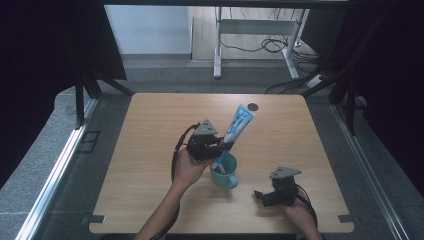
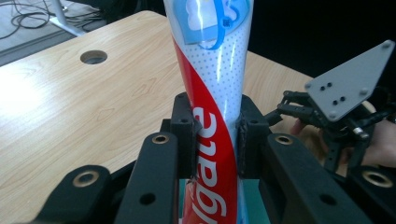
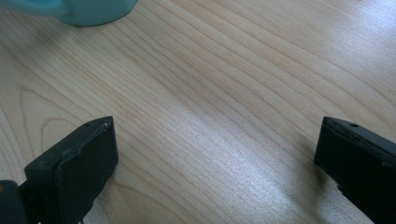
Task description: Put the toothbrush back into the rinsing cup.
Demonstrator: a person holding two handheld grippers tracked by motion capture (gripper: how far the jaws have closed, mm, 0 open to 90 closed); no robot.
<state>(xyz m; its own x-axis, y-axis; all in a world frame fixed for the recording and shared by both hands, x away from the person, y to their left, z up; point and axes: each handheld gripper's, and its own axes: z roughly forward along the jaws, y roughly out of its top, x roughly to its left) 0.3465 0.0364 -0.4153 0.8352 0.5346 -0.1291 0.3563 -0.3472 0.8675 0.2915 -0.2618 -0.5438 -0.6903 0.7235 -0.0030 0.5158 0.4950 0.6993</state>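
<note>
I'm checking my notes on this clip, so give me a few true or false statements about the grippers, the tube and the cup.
1. The left gripper is shut on the toothpaste tube. True.
2. The tube lies flat on the table. False: it is held tilted up, its lower end in the cup.
3. The right gripper is open with nothing between its jaws. True.
4. The cup is red. False: it is teal.
5. The right gripper holds the cup. False: it sits apart from it, over bare table.
</note>
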